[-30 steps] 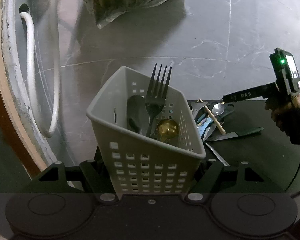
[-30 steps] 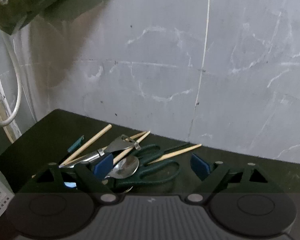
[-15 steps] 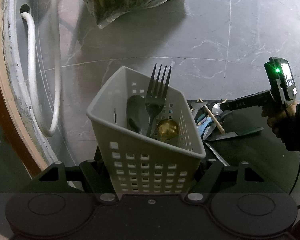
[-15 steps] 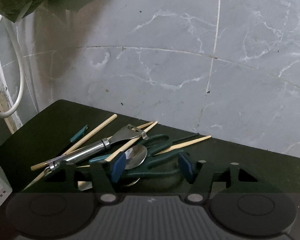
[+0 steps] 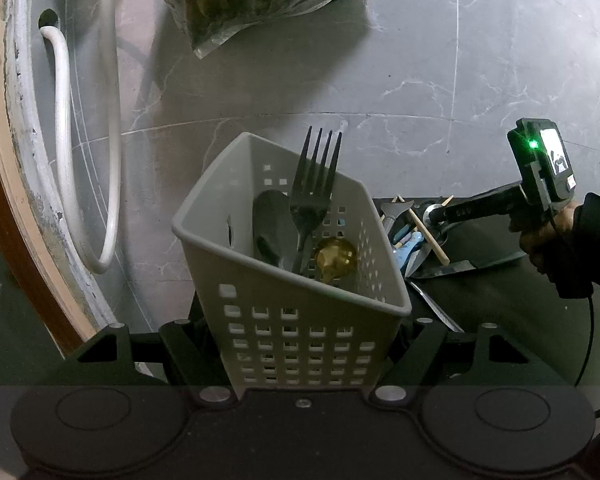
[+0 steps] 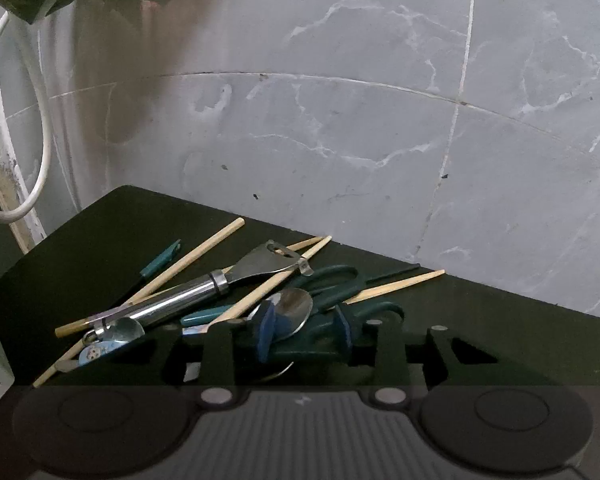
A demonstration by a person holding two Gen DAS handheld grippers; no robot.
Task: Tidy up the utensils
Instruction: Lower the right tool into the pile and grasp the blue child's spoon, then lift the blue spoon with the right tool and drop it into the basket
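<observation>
Left gripper (image 5: 300, 344) clamps the basket (image 5: 296, 320), which already holds a fork (image 5: 314, 200); right gripper (image 6: 304, 330) is closing around a spoon (image 6: 294, 308), and many utensils remain near the bench's far edge.

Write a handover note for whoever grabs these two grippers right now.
Left gripper: shut on the grey basket, held near the pile.
Right gripper: down in the utensil pile, jaws closing around the metal spoon and the green scissors under it; no firm grip visible yet.
Done: black fork, dark spoon and a gold-coloured piece stand in the basket.
Left on the dark table: chopsticks, steel peeler, scissors, spoons, a knife and small blue-handled pieces.
Next: probably finish the grasp and drop the item into the basket.
</observation>
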